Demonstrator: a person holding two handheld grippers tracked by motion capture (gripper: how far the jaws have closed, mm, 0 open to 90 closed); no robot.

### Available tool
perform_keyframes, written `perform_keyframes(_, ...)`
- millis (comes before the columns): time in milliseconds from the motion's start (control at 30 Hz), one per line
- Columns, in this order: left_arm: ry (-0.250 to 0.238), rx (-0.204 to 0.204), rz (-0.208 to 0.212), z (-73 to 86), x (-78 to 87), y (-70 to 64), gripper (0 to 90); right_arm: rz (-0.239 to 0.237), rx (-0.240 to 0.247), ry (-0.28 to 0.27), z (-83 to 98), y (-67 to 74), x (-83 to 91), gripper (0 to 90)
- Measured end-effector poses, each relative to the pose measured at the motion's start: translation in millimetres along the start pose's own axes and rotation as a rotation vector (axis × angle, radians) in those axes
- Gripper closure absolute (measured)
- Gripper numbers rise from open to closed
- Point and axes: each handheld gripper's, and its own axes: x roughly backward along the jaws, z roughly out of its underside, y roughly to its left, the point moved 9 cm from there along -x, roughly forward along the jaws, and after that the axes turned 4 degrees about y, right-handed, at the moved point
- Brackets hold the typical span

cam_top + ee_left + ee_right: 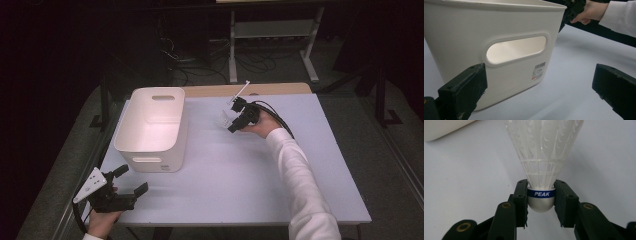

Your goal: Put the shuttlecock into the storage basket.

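Observation:
A white plastic shuttlecock (543, 152) with a blue band marked PEAK sits between the jaws of my right gripper (541, 196), which is shut on its rounded base. In the high view that gripper (235, 119) hangs over the far middle of the table, the shuttlecock (226, 119) pointing left toward the white bin (152, 125). My left gripper (134, 181) rests at the near left corner, open, with nothing between its jaws. In the left gripper view its jaws (539, 90) face the bin's near wall (499, 50) and its handle slot.
The pale table (240, 170) reaches well to the right of the bin. A wooden strip (250, 90) runs along the far edge. Behind the table stand a white frame (272, 35) and loose cables on the dark floor.

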Motion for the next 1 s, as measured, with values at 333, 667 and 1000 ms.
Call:
perform_keyframes(333, 0.001, -0.003, 0.000, 0.1, 0.0, 0.0, 0.0, 0.006, 0.005, -0.004, -5.6, 4.1, 16.0, 63.5)
perform_keyframes(667, 0.002, -0.002, 0.000, 0.1, -0.1, 0.0, 0.0, 0.009, -0.021, -0.027, -13.0, 4.6, 27.3, 63.5)
perform_keyframes(1000, 0.001, -0.003, 0.001, -0.2, 0.0, -0.2, 0.0, -0.016, 0.021, -0.066, -26.3, 20.3, 33.8, 63.5)
